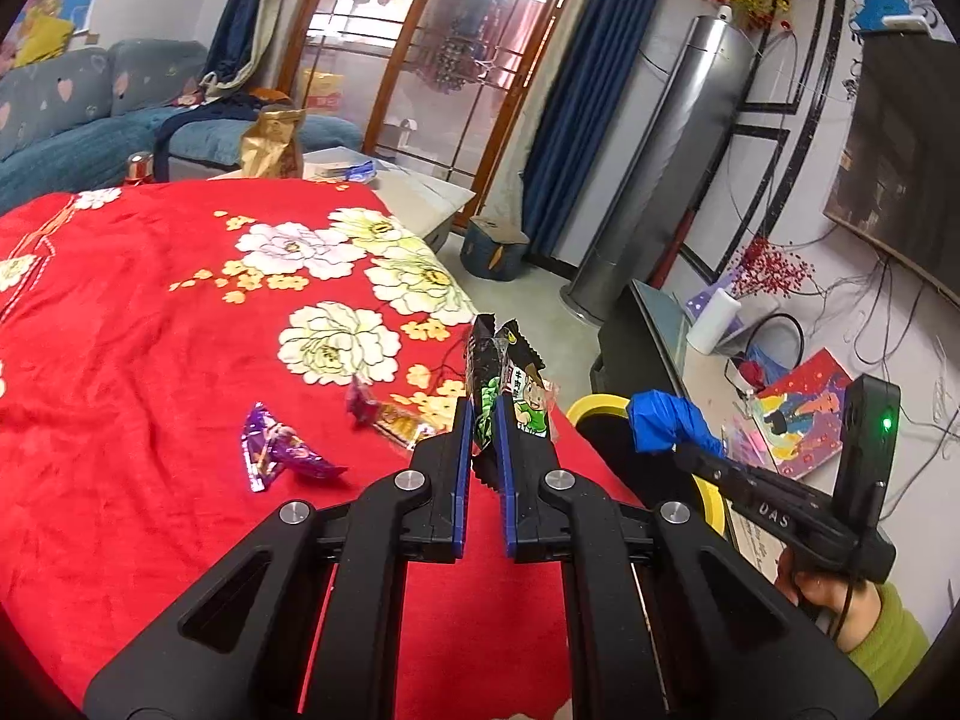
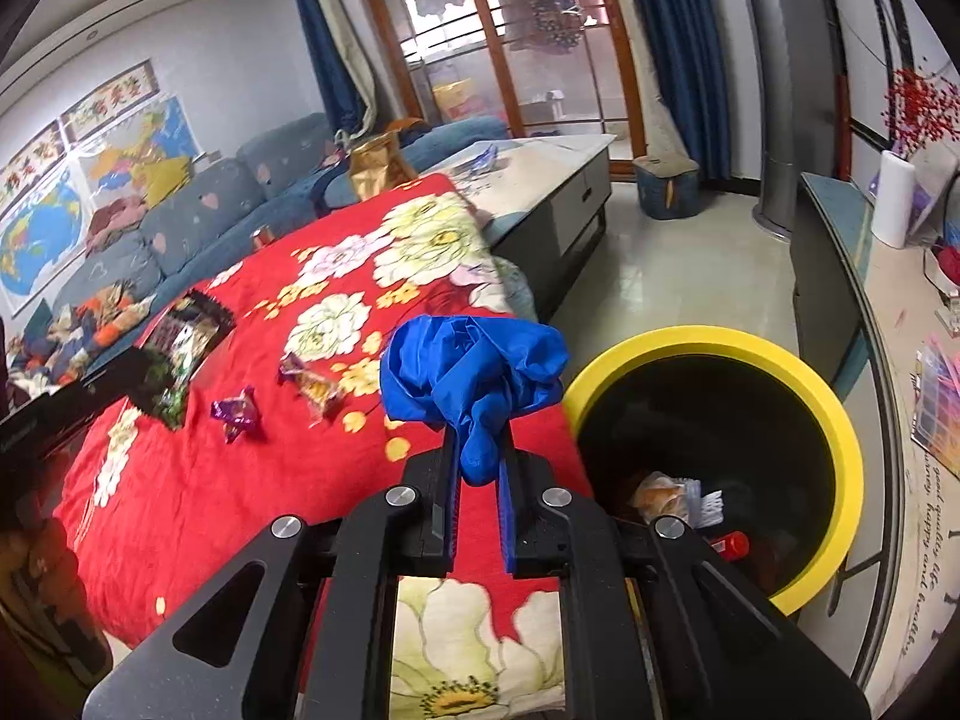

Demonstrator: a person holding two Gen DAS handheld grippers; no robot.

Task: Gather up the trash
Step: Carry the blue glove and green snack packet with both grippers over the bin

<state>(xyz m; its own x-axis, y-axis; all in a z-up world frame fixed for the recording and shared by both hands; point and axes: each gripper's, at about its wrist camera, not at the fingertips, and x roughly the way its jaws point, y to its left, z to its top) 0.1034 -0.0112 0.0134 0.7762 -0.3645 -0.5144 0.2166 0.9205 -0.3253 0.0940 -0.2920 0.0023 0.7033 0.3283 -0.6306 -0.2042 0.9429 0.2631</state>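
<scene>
My left gripper [image 1: 483,420] is shut on a black and green snack wrapper [image 1: 507,384], held above the red flowered blanket [image 1: 150,330]; it also shows in the right wrist view [image 2: 177,348]. My right gripper [image 2: 480,456] is shut on a crumpled blue glove [image 2: 474,372], next to the yellow-rimmed black bin [image 2: 840,420]; the glove also shows in the left wrist view [image 1: 666,420]. A purple wrapper [image 1: 279,447] and an orange wrapper [image 1: 396,420] lie on the blanket. The bin holds several pieces of trash [image 2: 678,495].
A gold bag [image 1: 273,141] stands at the blanket's far end. A grey coffee table [image 2: 558,180] lies beyond. A TV stand [image 2: 840,264] with a paper roll [image 2: 894,198] runs along the right, behind the bin. A blue sofa [image 2: 180,216] is left.
</scene>
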